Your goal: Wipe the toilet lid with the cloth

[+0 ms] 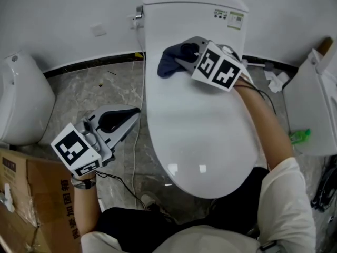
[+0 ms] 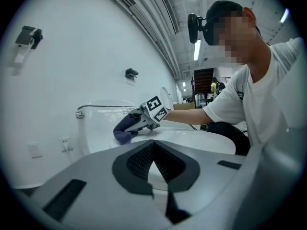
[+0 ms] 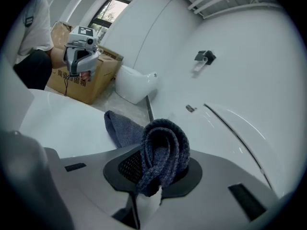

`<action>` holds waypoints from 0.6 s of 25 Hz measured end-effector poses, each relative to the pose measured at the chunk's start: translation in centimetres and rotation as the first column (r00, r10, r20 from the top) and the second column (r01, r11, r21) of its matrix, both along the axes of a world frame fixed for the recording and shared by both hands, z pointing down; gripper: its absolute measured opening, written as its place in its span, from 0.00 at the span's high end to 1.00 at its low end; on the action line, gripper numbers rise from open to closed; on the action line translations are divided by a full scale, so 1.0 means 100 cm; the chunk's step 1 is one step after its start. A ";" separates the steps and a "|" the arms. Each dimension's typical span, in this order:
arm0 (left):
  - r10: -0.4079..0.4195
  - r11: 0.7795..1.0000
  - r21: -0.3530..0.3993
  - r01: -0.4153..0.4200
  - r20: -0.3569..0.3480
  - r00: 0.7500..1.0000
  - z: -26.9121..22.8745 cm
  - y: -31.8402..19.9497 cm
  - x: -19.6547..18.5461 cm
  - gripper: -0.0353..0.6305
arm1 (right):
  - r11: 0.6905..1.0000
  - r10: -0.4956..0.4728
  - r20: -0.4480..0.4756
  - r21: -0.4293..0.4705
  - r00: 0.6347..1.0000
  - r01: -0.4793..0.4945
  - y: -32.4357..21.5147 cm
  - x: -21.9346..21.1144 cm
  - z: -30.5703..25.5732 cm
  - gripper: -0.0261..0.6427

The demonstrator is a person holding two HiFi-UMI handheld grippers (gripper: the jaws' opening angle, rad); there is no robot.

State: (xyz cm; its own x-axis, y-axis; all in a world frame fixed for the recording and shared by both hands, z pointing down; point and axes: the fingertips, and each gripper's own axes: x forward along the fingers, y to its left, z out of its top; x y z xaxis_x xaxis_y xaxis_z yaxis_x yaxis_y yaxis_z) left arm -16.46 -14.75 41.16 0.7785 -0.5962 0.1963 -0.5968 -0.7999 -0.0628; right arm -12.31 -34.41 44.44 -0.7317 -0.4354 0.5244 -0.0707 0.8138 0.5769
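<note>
The dark blue cloth (image 1: 169,63) is pinched between the jaws of the right hand-held gripper (image 1: 181,61). A folded loop of it is seen bunched between the pads in the right gripper view. The cloth is placed at the rear left part of the white toilet lid (image 1: 205,130), close to the cistern (image 1: 192,7). It appears to touch the lid, though contact is not plainly shown. The left hand-held gripper (image 1: 130,121) is held with jaws pressed together and nothing between them. It is held over the marble floor (image 1: 105,86), just beside the lid's left edge and apart from it. A cardboard box (image 1: 23,204) is seen at the lower left.
</note>
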 end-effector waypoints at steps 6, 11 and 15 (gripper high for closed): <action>-0.022 1.000 0.005 0.022 -0.021 1.000 0.000 -0.004 -0.006 0.95 | 0.981 0.196 -0.017 0.012 0.981 -0.196 -0.045 0.122 -0.002 0.83; -0.020 1.000 -0.004 0.020 -0.019 1.000 0.004 -0.006 -0.003 0.95 | 0.955 0.297 0.012 0.004 0.955 -0.297 -0.055 0.215 0.005 0.83; -0.044 0.999 -0.004 0.044 -0.028 0.999 0.005 -0.011 -0.004 0.95 | 0.958 0.285 0.023 -0.026 0.958 -0.284 -0.030 0.251 0.011 0.83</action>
State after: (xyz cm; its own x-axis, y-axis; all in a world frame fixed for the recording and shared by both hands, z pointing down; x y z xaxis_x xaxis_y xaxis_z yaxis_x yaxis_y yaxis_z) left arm -16.84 -15.82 41.68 0.7564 -0.6296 0.1771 -0.6332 -0.7728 -0.0431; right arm 12.78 -37.41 45.58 -0.5928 -0.6160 0.5187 -0.3162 0.7704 0.5536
